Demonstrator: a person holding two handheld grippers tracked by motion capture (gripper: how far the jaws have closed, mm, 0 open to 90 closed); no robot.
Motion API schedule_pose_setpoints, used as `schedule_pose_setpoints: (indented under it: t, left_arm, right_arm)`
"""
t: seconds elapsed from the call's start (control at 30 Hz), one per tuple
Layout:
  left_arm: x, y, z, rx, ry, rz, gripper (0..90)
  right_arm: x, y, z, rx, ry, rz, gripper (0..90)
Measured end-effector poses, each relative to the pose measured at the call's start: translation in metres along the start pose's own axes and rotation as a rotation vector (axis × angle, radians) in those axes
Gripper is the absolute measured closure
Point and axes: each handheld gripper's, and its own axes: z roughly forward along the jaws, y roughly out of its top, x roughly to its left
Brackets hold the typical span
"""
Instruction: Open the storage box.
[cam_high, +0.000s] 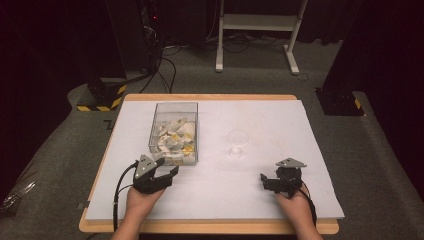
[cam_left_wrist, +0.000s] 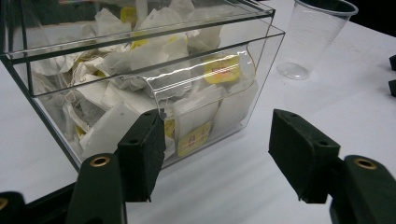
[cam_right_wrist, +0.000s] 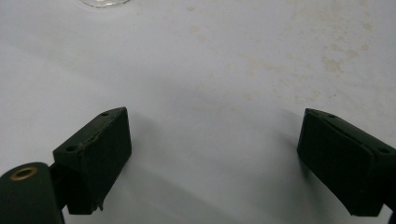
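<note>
- 1 white table cover (cam_high: 280, 190), largest surface, spread across the wooden table (cam_high: 210, 227) under everything else.
- 1 clear box (cam_high: 174, 131) next in size, standing left of centre, packed with white tea bags (cam_high: 172, 140) carrying yellow tags; up close in the left gripper view, box front (cam_left_wrist: 154, 88) with a curved cut-out and the bags pressed against the wall.
- 1 clear plastic cup (cam_high: 237, 142), upright, right of the box and well apart from it; seen again at top right in the left gripper view (cam_left_wrist: 314, 35), and as a bare sliver of base in the right gripper view (cam_right_wrist: 100, 3).
- Left gripper (cam_high: 167, 169) just before the box's near corner, jaws spread wide, nothing between them, not touching the box as far as visible.
- Right gripper (cam_high: 270, 181) low over bare cover, near the front edge, jaws released and empty.
- Faint brownish stains (cam_right_wrist: 327, 60) on the cover, plain in the right gripper view, hardly traceable from above.
</note>
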Motion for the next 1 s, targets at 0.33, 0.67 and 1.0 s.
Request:
schedule_pose_setpoints:
  t: [0.33, 0.67, 1.0]
  left_arm:
    - [-0.005, -0.005, -0.007, -0.004, -0.002, -0.007, 36.8]
    - [-0.011, -0.012, -0.014, -0.002, -0.021, 0.006, 38.5]
    - [-0.004, -0.012, -0.015, -0.004, 0.026, -0.01, 38.3]
  right_arm:
    - [0.0, 0.0, 0.0, -0.001, -0.001, -0.001, 9.9]
    - [0.0, 0.0, 0.0, -0.001, -0.002, -0.001, 10.0]
    - [0.0, 0.0, 0.0, -0.001, -0.002, -0.002, 10.1]
